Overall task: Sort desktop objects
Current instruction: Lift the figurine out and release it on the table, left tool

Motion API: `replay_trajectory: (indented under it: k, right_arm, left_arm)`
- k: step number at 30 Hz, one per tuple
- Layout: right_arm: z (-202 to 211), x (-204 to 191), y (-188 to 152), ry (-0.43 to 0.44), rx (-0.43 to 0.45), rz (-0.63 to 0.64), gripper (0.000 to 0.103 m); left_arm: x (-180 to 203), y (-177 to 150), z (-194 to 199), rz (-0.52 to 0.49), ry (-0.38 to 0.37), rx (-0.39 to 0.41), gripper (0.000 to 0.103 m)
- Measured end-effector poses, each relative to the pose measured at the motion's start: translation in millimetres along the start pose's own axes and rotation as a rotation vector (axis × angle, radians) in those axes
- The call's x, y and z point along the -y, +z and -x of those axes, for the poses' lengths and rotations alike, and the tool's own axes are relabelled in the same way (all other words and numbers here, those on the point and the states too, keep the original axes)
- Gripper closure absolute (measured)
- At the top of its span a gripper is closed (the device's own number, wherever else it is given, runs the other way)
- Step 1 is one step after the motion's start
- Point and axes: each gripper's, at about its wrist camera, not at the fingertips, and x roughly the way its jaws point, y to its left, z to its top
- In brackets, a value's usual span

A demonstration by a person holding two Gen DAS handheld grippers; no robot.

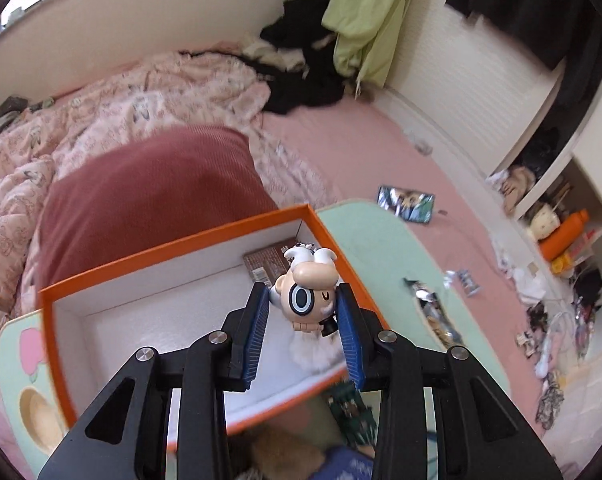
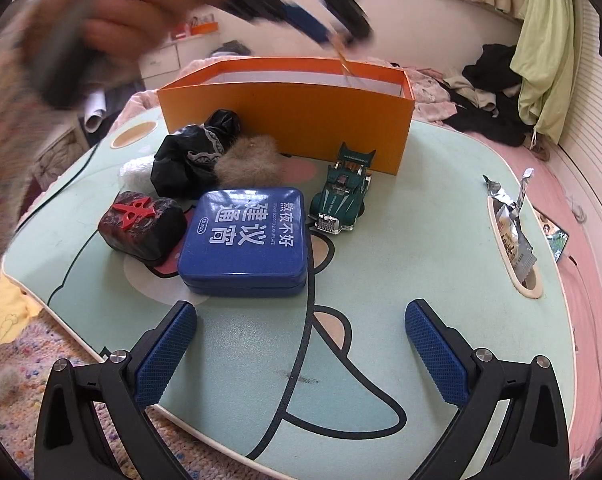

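Your right hand-held gripper [image 2: 301, 344] hangs released over the bare near part of the bench [image 2: 421, 240], nothing between its pads. Just beyond, at twelve o'clock, lies the blue tin [image 2: 245, 238]; the black block with a red mark [image 2: 141, 224] sits at its nine o'clock, the green toy car [image 2: 343, 196] at its two o'clock. Behind them a black bag [image 2: 193, 156] and a fur ball [image 2: 247, 162] crowd the orange box [image 2: 285, 110]. Your left hand-held gripper [image 1: 303, 312] is clenched on the figurine [image 1: 307, 292] above the box's open inside, where a brown packet [image 1: 267, 264] lies.
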Motion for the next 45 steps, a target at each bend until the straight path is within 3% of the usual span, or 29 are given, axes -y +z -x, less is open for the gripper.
replay_trajectory:
  k: [4,7,12,15,18,27,30,35,40,45]
  right_arm:
    - [-0.1,-0.2,-0.1,0.0,0.001,0.0,0.0]
    - [-0.5,0.1,-0.2,-0.001,0.0,-0.001,0.0]
    - [-0.6,-1.4,1.9,-0.005,-0.003,0.0,0.0]
    - [-0.8,-1.6,2.6,-0.006,-0.004,0.0,0.0]
    - [-0.9,-0.9,2.5,-0.006,-0.004,-0.001,0.0]
    - [-1.1,-1.1,2.2,-0.005,-0.003,-0.001,0.0]
    - [-1.5,-0.9,2.1,-0.006,-0.002,-0.001,0.0]
    - [-1.6,0.1,1.4,-0.006,-0.002,-0.001,0.0]
    - [-1.7,0.0,1.4,-0.007,-0.001,-0.001,0.0]
    - [-1.6,0.3,1.1,-0.007,-0.005,0.0,0.0]
  left_arm:
    - [-9.4,-37.7,68.2,-0.019,0.012,0.112,0.067]
    - [-22.3,-76.0,102.2,-0.009,0.053,0.153,0.067]
    - [-58.4,-141.3,110.2,0.092,0.156,0.139,0.067]
    - [-79.5,-167.1,93.0,0.171,0.168,0.101,0.067]
    - [-94.1,-178.2,70.5,0.22,0.206,0.083,0.067]
    - [-72.0,-170.6,34.2,0.194,0.119,0.053,0.067]
    - [-78.5,-171.0,40.4,0.255,0.175,0.076,0.049]
    - [-78.8,-188.9,75.9,0.287,0.188,0.171,0.023]
    - [-62.9,-220.5,89.2,0.232,0.259,0.165,0.022]
    - [-55.1,-235.2,61.5,0.196,0.304,0.085,0.022]
